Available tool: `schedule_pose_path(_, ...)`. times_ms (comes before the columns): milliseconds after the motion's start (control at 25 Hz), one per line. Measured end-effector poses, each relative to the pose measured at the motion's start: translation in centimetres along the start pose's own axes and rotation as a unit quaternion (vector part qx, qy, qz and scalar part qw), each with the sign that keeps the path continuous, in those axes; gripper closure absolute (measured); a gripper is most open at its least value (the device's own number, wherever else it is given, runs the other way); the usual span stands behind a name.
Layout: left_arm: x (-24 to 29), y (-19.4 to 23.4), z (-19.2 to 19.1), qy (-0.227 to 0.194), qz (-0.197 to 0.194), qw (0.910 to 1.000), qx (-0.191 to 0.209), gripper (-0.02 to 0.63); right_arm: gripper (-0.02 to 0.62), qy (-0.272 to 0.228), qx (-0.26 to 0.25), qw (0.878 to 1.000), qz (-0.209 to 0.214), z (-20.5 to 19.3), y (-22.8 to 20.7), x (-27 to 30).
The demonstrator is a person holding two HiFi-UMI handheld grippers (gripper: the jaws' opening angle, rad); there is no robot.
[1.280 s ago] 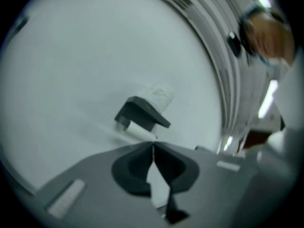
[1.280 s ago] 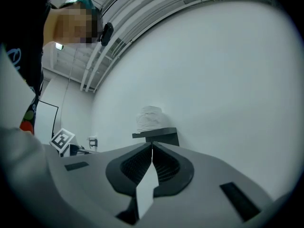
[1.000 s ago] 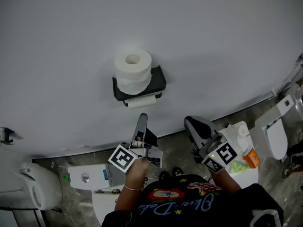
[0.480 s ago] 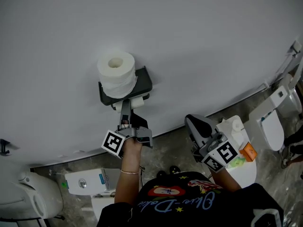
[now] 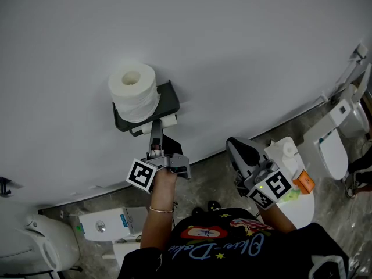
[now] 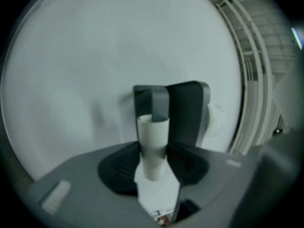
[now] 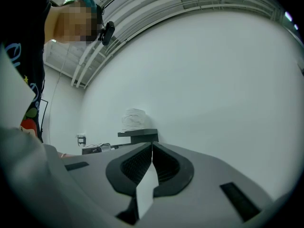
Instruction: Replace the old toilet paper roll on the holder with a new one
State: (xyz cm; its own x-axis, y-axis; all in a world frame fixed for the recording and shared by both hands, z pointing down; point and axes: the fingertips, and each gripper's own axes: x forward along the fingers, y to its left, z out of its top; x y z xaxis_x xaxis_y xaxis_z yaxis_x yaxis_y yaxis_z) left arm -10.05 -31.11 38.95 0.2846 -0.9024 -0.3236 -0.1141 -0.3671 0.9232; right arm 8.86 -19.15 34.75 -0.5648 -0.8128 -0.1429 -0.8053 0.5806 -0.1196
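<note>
Loads of bare wall (image 5: 244, 51) around the holder (image 5: 170, 99), so nothing crowds it on either side. A full roll (image 5: 135, 92) stands on the holder's top edge, and the empty cardboard tube (image 6: 153, 144) hangs underneath. The left gripper (image 5: 156, 127) is angled up at the tube. Its jaws have just been closing and now sit against both sides of it. The right gripper (image 5: 235, 147) is well off to the right and lower, pinched shut on nothing.

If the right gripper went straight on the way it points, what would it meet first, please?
Probably the bare wall, just beside the holder; nothing shows in between, though depth is unclear.
</note>
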Motion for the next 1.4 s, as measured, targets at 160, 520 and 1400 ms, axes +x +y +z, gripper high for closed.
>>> schedule_pose_path(160, 1.4, 0.0, -2.6, 0.024, -0.003, 0.9997, -0.006, 0.436, 0.581, -0.001, -0.004, 1.0, 0.003, 0.4, -0.2, 0.3)
schedule_pose_path(520, 4.9, -0.2, -8.8, 0.086, -0.009, 0.996, -0.021, 0.439, 0.581, -0.003, -0.018, 0.999, -0.027, 1.2, -1.8, -1.4)
schedule_pose_path(1400, -10.2, -3.4, -4.1, 0.162, 0.102, 0.7706, 0.608, 0.437, 0.581, 0.007, 0.009, 0.999, 0.042, -0.6, 2.6, 0.7)
